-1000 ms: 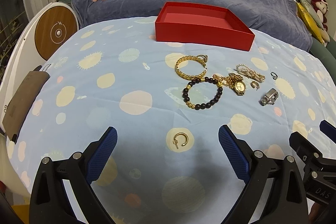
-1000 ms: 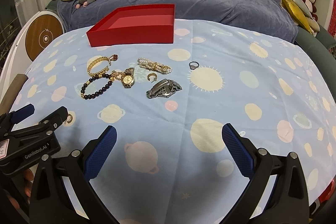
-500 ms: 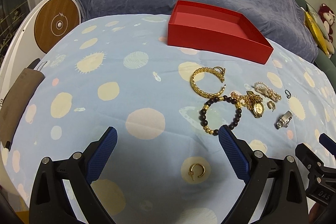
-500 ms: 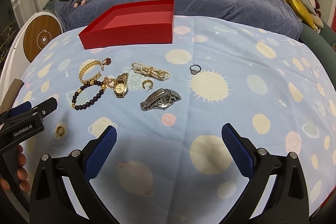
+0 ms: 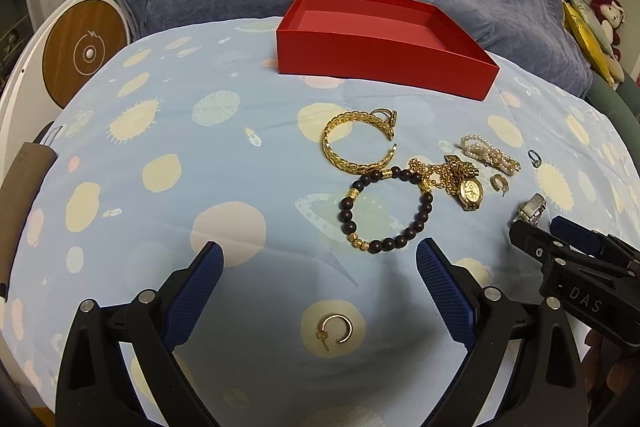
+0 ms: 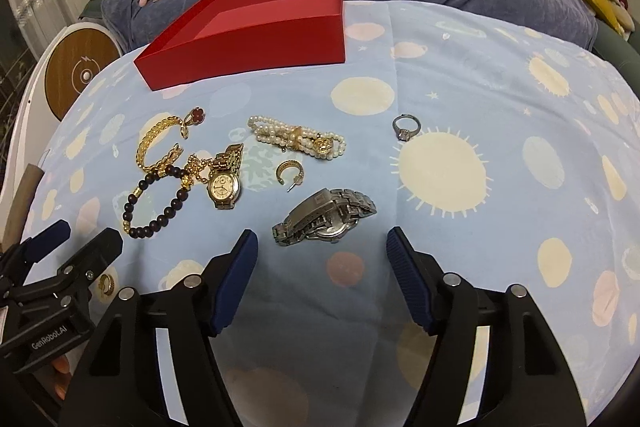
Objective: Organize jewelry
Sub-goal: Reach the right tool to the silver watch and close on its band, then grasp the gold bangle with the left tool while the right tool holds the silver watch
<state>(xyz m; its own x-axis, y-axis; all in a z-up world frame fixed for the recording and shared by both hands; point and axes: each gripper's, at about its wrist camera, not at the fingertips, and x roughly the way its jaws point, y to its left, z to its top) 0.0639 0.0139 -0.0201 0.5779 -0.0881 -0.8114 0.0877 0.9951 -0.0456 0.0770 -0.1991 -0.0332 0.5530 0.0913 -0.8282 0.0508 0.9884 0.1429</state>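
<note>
While nothing has yet gone into the red box (image 6: pixel 256 39), which sits empty at the top centre of both views, both tongs come in low over the spotted cloth (image 6: pixel 480 75) for a first pick. The right gripper (image 6: pixel 322 255) has just been narrowing its jaws, yet they stand apart with only cloth between them; the silver watch (image 6: pixel 324 217) lies just beyond its fingertips, mid-frame. The left gripper (image 5: pixel 318 267) is spread wide, empty, with a gold hoop earring (image 5: pixel 336 330) lying between its fingers near the bottom of its view. Higher in that view lie the beaded bracelet (image 5: pixel 386 213), gold bangle (image 5: pixel 358 143), gold watch (image 5: pixel 470 191) and pearl bracelet (image 5: pixel 488 155).

I judge this the reach before the grasp. Next, each hand needs to drop its tips onto the cloth astride its piece, the flat, thin earring being the fiddlier.
</note>
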